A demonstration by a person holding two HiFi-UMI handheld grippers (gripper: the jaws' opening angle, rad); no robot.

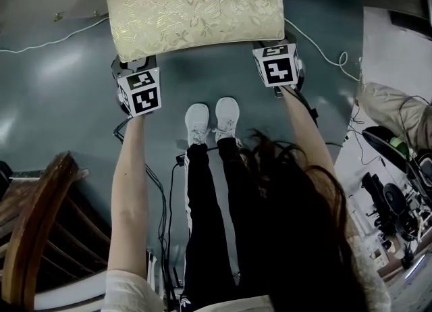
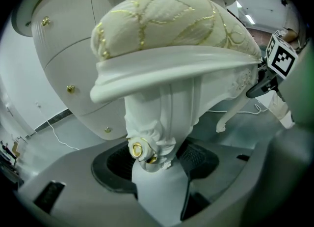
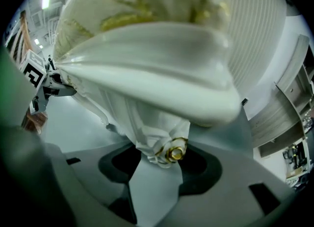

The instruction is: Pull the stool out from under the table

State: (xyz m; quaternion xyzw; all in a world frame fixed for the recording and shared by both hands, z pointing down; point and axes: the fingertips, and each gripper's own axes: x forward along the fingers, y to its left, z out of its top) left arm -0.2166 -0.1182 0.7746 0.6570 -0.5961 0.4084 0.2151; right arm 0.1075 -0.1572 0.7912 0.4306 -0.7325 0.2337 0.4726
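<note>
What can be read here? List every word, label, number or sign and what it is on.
No readable words or numbers anywhere.
On the left cube and the right cube: black-and-white square patterns only, no lettering.
On the stool: leaf pattern, no label.
In the clutter at the right edge: anything printed is too small to read.

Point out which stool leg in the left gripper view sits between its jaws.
The near carved leg with the gilt rosette, clamped in the left gripper; the curved leg off to the right stands clear of it.
</note>
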